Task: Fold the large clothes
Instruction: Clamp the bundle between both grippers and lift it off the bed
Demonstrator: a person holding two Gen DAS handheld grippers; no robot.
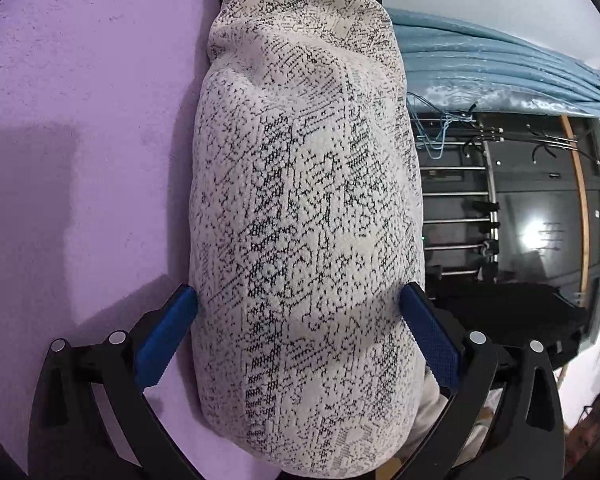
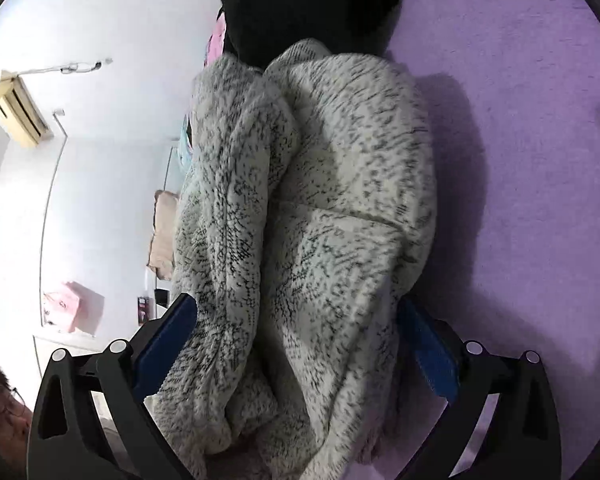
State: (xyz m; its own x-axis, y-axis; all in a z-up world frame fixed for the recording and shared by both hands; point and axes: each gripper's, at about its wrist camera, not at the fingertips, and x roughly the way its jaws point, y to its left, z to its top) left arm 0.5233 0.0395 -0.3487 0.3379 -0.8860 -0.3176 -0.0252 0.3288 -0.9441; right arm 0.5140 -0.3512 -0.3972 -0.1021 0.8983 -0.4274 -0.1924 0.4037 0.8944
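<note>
Both the left gripper [image 1: 298,304] and right gripper [image 2: 296,308] clenched the thick white-and-black speckled knit garment [image 1: 308,220], bunched over the purple fuzzy bed cover [image 1: 80,120]. Black cloth [image 2: 308,0] lay at twelve o'clock. The bulky folds looked likely to slip out and unfold.

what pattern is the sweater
White knit sweater speckled with black, clearest in the left wrist view.

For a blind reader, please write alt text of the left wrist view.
A bulky white knitted garment with black speckles fills the gap between the left gripper's blue-padded fingers, lying on a purple textured surface. Folded blue fabric lies behind.
</note>
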